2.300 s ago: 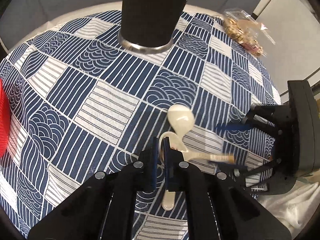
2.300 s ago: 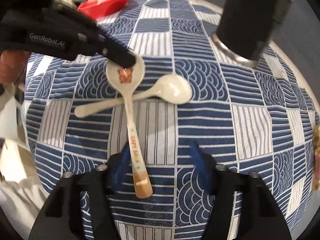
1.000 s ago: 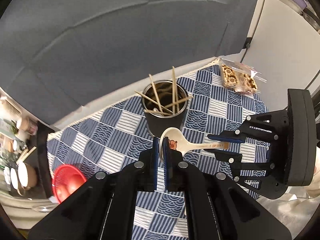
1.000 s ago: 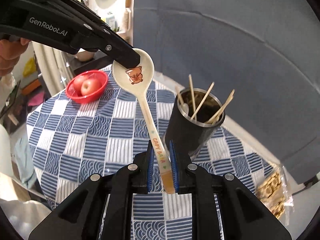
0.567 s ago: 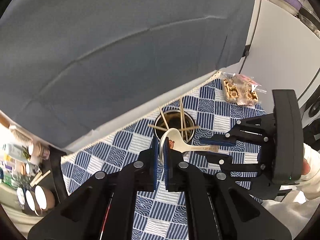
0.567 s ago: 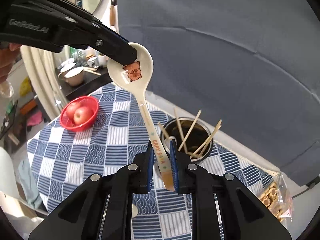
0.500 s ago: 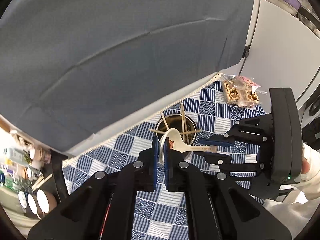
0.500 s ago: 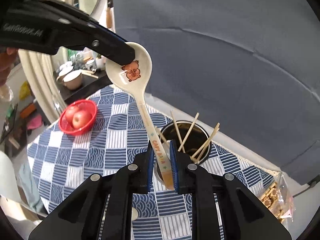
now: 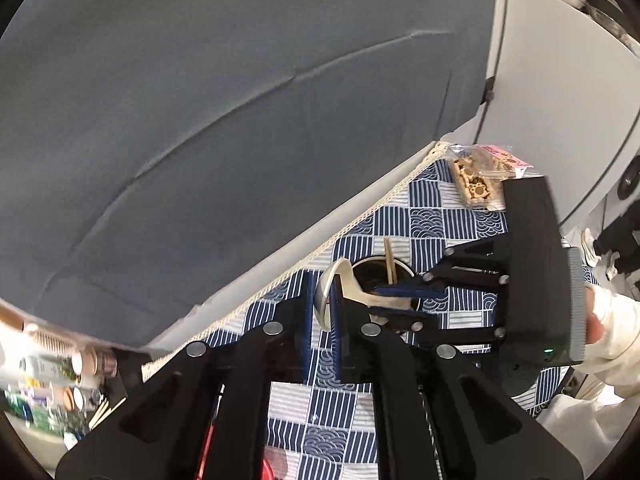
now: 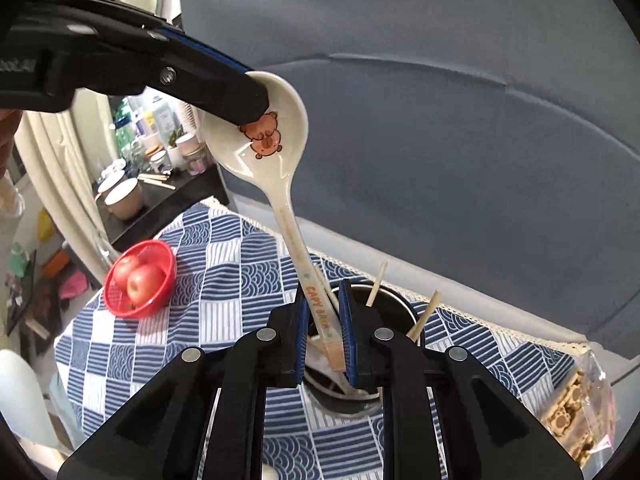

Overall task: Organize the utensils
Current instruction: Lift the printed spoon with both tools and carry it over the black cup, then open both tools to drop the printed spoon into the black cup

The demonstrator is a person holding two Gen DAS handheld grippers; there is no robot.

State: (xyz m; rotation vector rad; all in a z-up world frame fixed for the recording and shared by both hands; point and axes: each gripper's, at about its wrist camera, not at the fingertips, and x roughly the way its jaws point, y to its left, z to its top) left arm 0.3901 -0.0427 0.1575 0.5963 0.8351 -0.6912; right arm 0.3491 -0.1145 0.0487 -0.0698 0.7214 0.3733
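Observation:
A cream ceramic spoon with a capybara print [image 10: 276,176] is held in the air by both grippers. My left gripper [image 9: 322,308] is shut on the rim of its bowl [image 9: 325,294]. My right gripper [image 10: 323,332] is shut on its lettered handle, right above the dark metal utensil cup [image 10: 394,312]. The cup [image 9: 376,272] holds several wooden chopsticks [image 10: 376,284]. The spoon's handle end points down toward the cup's mouth.
A blue and white patterned tablecloth [image 10: 224,288] covers the table. A red basket with apples [image 10: 140,284] stands at the left. A bag of biscuits [image 9: 480,180] lies at the far right corner. A grey backdrop [image 10: 440,120] rises behind the table. A side shelf holds cups and bottles [image 10: 152,152].
Both grippers lifted the spoon off the cloth and carried it up over the cup. In the last half second the spoon tilted steeper, its handle end lower over the cup's mouth.

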